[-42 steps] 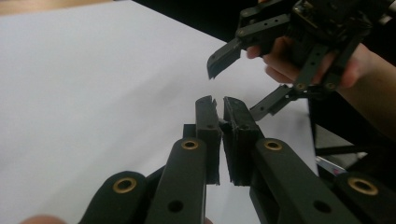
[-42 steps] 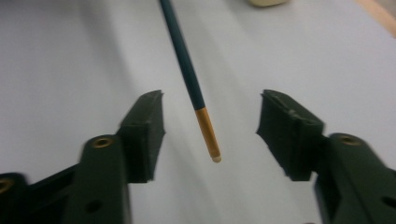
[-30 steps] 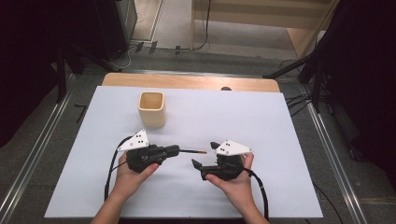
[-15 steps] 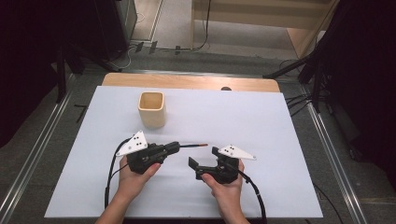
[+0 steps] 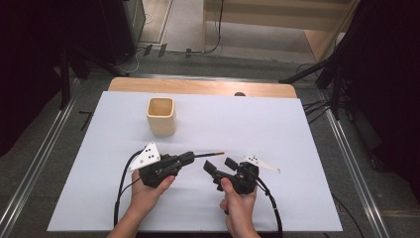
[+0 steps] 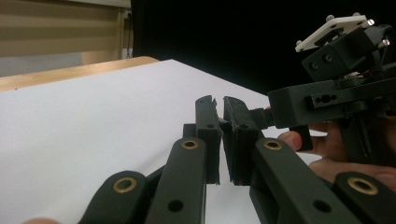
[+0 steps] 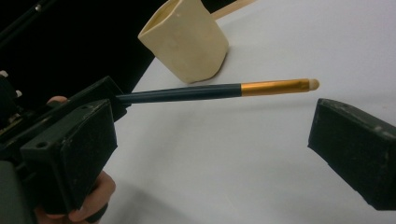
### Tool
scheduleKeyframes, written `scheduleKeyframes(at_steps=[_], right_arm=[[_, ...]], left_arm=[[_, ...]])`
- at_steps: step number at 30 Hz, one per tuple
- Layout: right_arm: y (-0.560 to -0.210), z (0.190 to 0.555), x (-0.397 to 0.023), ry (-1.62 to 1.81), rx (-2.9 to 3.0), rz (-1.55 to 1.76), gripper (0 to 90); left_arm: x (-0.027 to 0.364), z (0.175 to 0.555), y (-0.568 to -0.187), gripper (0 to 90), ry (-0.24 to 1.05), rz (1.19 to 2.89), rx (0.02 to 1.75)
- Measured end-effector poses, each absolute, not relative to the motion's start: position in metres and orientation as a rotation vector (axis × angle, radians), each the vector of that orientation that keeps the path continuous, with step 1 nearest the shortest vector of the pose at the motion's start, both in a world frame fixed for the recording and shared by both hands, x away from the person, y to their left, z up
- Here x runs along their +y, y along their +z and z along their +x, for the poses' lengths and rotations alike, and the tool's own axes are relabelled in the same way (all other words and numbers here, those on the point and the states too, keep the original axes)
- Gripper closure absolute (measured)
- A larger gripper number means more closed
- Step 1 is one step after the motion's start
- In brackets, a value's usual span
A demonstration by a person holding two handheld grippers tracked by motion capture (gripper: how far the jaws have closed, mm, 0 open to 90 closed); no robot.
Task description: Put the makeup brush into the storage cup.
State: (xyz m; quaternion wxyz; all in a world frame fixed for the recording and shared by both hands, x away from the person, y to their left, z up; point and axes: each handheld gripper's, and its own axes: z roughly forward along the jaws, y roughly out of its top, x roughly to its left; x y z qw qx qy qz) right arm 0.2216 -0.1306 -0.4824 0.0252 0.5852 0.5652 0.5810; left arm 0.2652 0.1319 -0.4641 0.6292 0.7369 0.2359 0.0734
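High view first: I see the white tabletop (image 5: 297,148) with a cream cup (image 5: 161,116) standing upright on it, and I use that cup as my landmark. My left hand-held gripper (image 5: 187,157) sits nearer to me than the cup and slightly to its right, well apart from it, with its jaws pointing toward the right side of the sheet. Those jaws are clamped on the dark handle of a thin brush (image 5: 208,154), which sticks out level beyond them, its golden ferrule and pale tip pointing away from the cup's side toward my other hand. My right hand-held gripper (image 5: 220,165) is farther from the cup again, to its right and closer to me, and its jaws stand wide; they have just been opening, and nothing lies between them. The brush tip ends just beside the upper jaw of that gripper without touching it, as far as I can tell. In the left gripper view, the two black jaws (image 6: 219,135) stand almost together with only a narrow slit between them, and my right hand (image 6: 336,156) with its gripper shows close beyond them. In the right gripper view, the brush (image 7: 219,91) runs across in front of the cup (image 7: 187,39), its handle end gripped by the left gripper (image 7: 109,100), while the near jaws stand far apart on either side.
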Motion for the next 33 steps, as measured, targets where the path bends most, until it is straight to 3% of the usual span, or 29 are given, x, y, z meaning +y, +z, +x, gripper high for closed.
scheduleKeyframes(at_steps=[23, 33], right_arm=[[-0.494, 0.231, -0.139, 1.981, 1.568, 2.114, 17.4], [-0.497, 0.235, -0.141, 1.981, 1.518, 2.170, 28.3]], left_arm=[[0.118, 0.257, -0.471, 86.3, 0.167, 1.675, 0.520], [0.116, 0.255, -0.471, 86.2, 0.165, 1.673, 0.506]])
